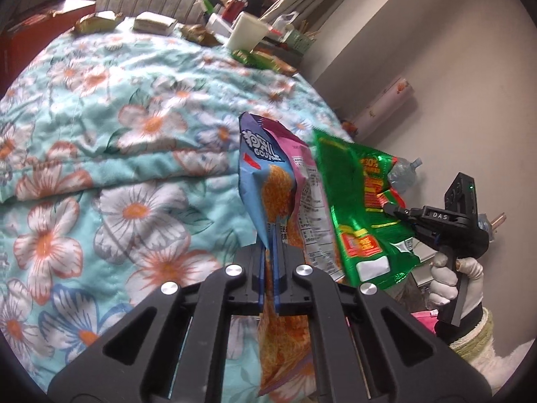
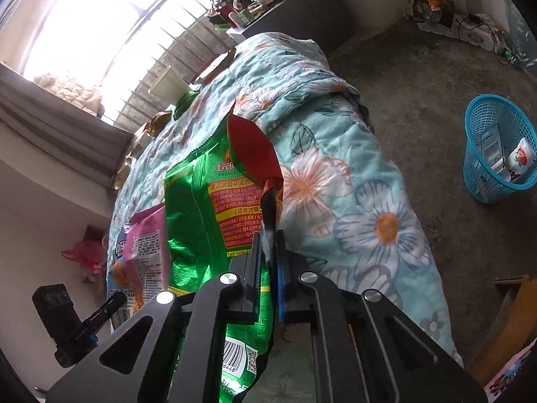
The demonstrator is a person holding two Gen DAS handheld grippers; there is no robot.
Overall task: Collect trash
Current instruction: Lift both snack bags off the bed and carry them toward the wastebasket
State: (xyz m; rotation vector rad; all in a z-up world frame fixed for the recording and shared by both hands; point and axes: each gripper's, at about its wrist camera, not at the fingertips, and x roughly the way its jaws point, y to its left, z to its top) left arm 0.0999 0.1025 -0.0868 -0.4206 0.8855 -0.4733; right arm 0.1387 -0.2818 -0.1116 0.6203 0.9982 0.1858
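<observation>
Foil, blue and pink: snack bag [image 1: 278, 181] pinched tight in left gripper [image 1: 268, 252], lifted clear of floral quilt [image 1: 117, 127], likely for carrying off. Boxes [image 1: 154, 23] and wrappers crowding far bed edge by window.

Green bag [image 2: 208, 208] clamped likewise in right gripper [image 2: 266, 255], hanging over quilt. Bare concrete floor [image 2: 419, 77] beyond; blue basket [image 2: 476, 141], probable drop point, well apart, already holding cartons.

A crumpled blue and pink snack bag [image 1: 278, 181] stands upright, pinched low down, above the floral quilt. Just beside it at three o'clock hangs a shiny green wrapper [image 1: 362, 208] — creased, red inside its torn top, barcode at its lower end.
</observation>
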